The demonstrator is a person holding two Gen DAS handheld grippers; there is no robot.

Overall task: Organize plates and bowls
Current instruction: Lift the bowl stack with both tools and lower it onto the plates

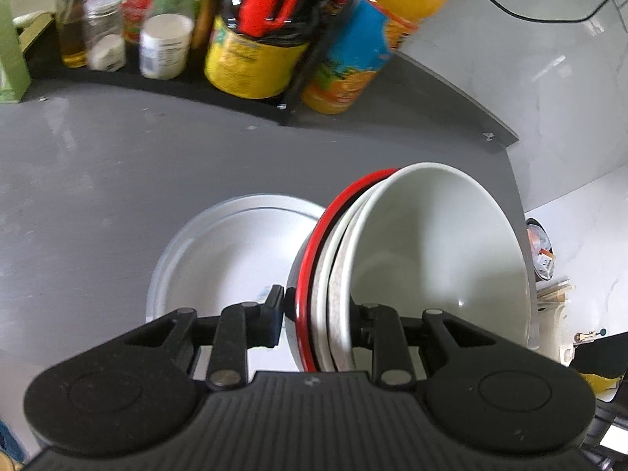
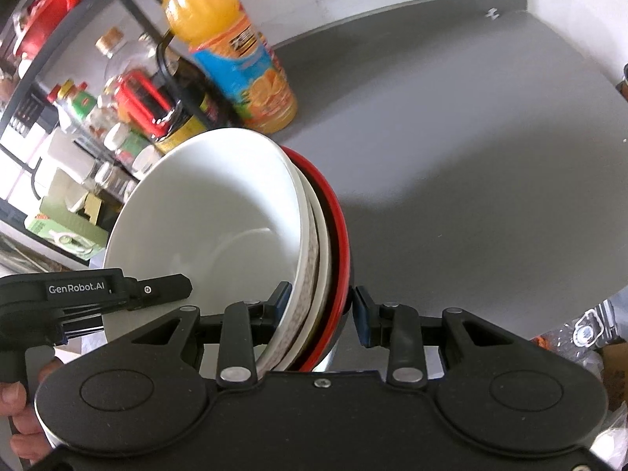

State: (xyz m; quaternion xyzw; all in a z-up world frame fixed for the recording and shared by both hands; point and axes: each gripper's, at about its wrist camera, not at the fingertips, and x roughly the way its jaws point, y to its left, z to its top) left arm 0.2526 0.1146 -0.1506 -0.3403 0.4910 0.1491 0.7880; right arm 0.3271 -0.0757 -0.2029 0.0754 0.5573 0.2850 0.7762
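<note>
A nested stack of glossy white ceramic bowls with a red-rimmed bowl outermost [image 1: 392,259] was held tilted above the grey countertop [image 1: 117,180], beside a flat white plate [image 1: 219,251]. The left gripper [image 1: 320,314] was closed across the stacked rims. The right gripper [image 2: 322,308] straddled the opposite rims, though its outer pad seemingly stood just clear. Glazed, heavy and breakable, the stack would probably slide unless pinched squarely across all rims.
</note>
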